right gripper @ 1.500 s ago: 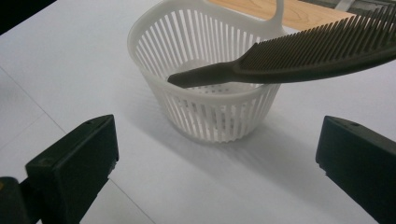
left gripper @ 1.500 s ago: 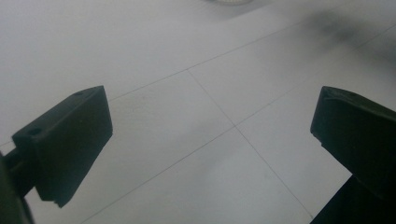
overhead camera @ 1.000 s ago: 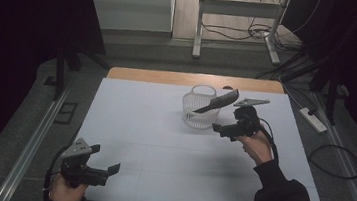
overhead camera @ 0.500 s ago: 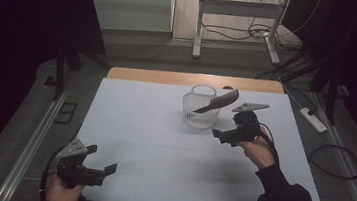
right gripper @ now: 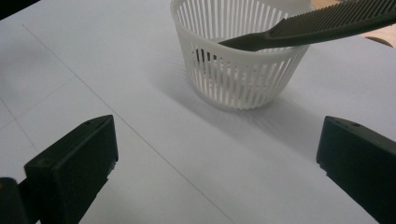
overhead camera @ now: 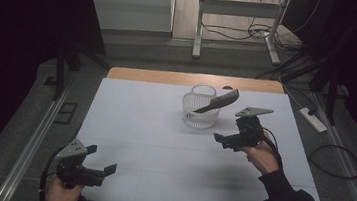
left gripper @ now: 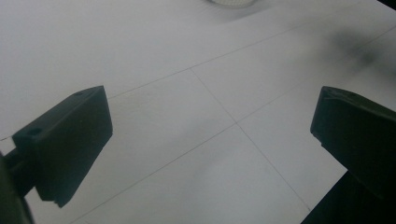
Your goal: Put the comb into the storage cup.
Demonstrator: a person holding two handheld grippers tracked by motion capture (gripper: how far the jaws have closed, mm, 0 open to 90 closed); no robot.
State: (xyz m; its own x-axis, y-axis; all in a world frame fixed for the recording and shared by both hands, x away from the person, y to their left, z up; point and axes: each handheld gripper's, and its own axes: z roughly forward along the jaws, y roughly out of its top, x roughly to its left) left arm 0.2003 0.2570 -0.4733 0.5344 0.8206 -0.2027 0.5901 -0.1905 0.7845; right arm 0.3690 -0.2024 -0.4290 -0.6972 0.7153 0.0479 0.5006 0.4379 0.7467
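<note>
**Comb rests in the basket, both grippers empty**

The comb [overhead camera: 217,102] lies tilted in the white basket [overhead camera: 199,114], handle end down inside and toothed end sticking out over the rim toward the right. The basket stands on the far middle of the table [overhead camera: 162,144]. Judging from this, the placing looks done, with nothing visibly left but drawing the hands away.

The comb is dark, flat plastic with fine, close teeth. The basket is round, of thin white ribs with open slits and 1 loop handle. The table cover is matte white, crossed by faint lines.

The right gripper [overhead camera: 223,140] sits just beside the basket, jaws wide, holding nothing. The left gripper [overhead camera: 101,169] hovers at the near left corner, well apart, jaws also wide and empty.
</note>
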